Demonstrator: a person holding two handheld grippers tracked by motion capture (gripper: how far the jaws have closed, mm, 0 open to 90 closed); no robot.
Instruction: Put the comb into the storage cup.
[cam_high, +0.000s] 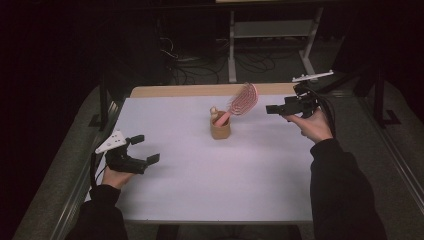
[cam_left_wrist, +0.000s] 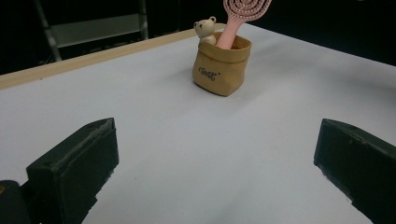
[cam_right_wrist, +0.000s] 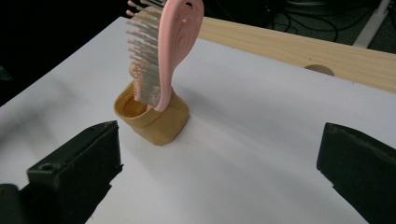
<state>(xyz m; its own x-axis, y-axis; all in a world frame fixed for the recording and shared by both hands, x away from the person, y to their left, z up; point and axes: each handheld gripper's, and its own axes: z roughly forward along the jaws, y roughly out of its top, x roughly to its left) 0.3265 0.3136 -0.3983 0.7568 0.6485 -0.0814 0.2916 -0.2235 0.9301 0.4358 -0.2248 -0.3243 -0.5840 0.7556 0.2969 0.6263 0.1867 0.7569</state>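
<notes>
A: Where was the pink hairbrush (cam_high: 242, 100) relative to the right gripper (cam_high: 270, 109)?

B: Just left of it in the high view, standing handle-down in the tan pouch (cam_high: 220, 128) at the table's (cam_high: 210, 170) upper middle, its long axis tilted toward that gripper, the nearer one.

A: And the jaws?

B: Wide apart, holding nothing. The left gripper (cam_high: 146, 149), at lower left, gaped empty too.

A: Its look?

B: Oval head, pale bristles; a small bear (cam_left_wrist: 204, 29) beside it.

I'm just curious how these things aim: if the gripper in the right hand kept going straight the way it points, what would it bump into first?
Most likely the pink hairbrush standing in the tan pouch. They sit slightly left of the open right gripper's line, so depth is uncertain.
</notes>
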